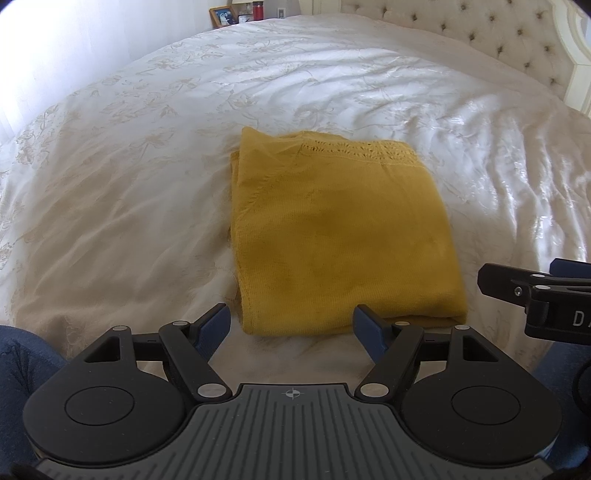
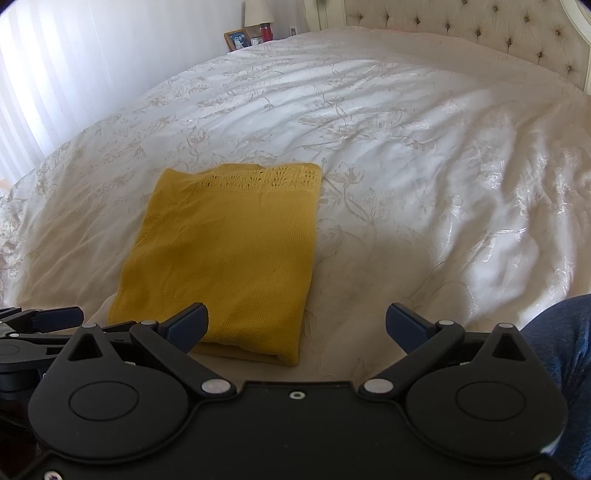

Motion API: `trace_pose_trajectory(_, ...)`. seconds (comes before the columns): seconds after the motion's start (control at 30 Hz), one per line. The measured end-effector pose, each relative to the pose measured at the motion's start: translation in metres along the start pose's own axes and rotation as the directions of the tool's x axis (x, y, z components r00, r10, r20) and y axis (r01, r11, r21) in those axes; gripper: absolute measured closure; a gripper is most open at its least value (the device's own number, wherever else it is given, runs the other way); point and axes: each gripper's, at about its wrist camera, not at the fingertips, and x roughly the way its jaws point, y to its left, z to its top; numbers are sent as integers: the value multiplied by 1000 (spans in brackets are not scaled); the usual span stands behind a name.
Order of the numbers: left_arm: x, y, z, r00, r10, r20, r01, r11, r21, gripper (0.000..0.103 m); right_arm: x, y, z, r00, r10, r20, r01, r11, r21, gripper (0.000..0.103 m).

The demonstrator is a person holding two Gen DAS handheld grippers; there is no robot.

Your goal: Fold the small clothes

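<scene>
A mustard-yellow knitted garment (image 1: 332,229) lies folded into a neat rectangle on the white bedspread (image 1: 129,177), with a lacy openwork band along its far edge. My left gripper (image 1: 291,332) hovers just short of its near edge, open, with nothing between its blue pads. In the right wrist view the same garment (image 2: 229,251) lies ahead and to the left. My right gripper (image 2: 297,328) is open and empty, its left pad over the garment's near right corner. The right gripper's fingers (image 1: 517,288) also show at the right edge of the left wrist view.
The bedspread (image 2: 424,166) is wrinkled and flower-patterned. A tufted headboard (image 2: 480,29) stands at the far right. A bedside stand at the back holds a picture frame (image 2: 236,38), a red bottle (image 2: 266,31) and a lamp. Blue-clad legs (image 2: 561,343) sit at the near edges.
</scene>
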Motion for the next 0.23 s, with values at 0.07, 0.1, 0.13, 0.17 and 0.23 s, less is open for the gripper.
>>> trace_pose_trajectory(0.07,0,0,0,1000,0,1,0,1000,1,31,0,0,0,1000,0,0,0,1000,0,1)
trace_pose_trajectory(0.1,0,0,0,1000,0,0,0,1000,1,31,0,0,0,1000,0,0,0,1000,0,1)
trace_pose_trajectory(0.13,0,-1,0,1000,-1,1,1,1000,2,31,0,0,0,1000,0,0,0,1000,-1,1)
trace_pose_trajectory(0.17,1,-1,0,1000,-2,0,2,1000,2,31,0,0,0,1000,0,-1,0,1000,-1,1)
trace_pose_trajectory(0.23,1,-1,0,1000,-3,0,3,1000,4,31,0,1,0,1000,0,-1,0,1000,-1,1)
